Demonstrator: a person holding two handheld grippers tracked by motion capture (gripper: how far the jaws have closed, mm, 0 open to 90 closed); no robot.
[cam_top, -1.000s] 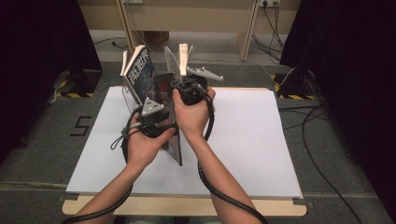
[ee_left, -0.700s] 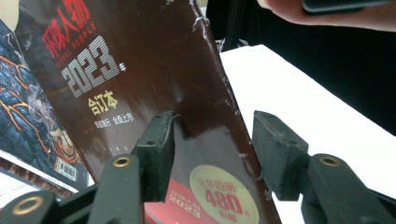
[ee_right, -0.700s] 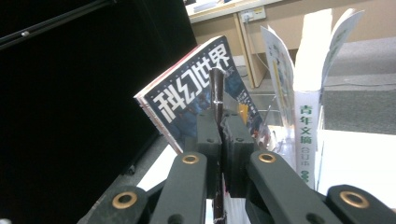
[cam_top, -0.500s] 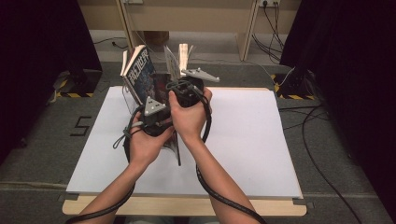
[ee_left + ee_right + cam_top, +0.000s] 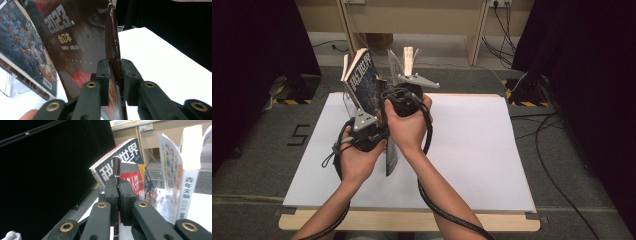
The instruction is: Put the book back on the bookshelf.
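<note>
Compared with half a second ago, both hands are sitting slightly lower and nearer the person, and the thin dark-red magazine with the worn spine (image 5: pixel 390 152) is tilting a little more away from the clear acrylic book stand (image 5: pixel 398 65).

The white board covering the wooden table (image 5: pixel 472 150) is lying on grey carpet, with black curtains hanging at both sides and cables trailing across the floor.

The left gripper (image 5: pixel 115 75) is clamping its jaws narrowly on the magazine's lower spine — one pad on the cover, one on the spine edge. The right gripper (image 5: pixel 117 192) is pinching the same spine higher up, jaws nearly together. The magazine is standing upright between the hands, just beside the blue-covered magazine with white characters (image 5: pixel 364 82) leaning in the stand.
</note>
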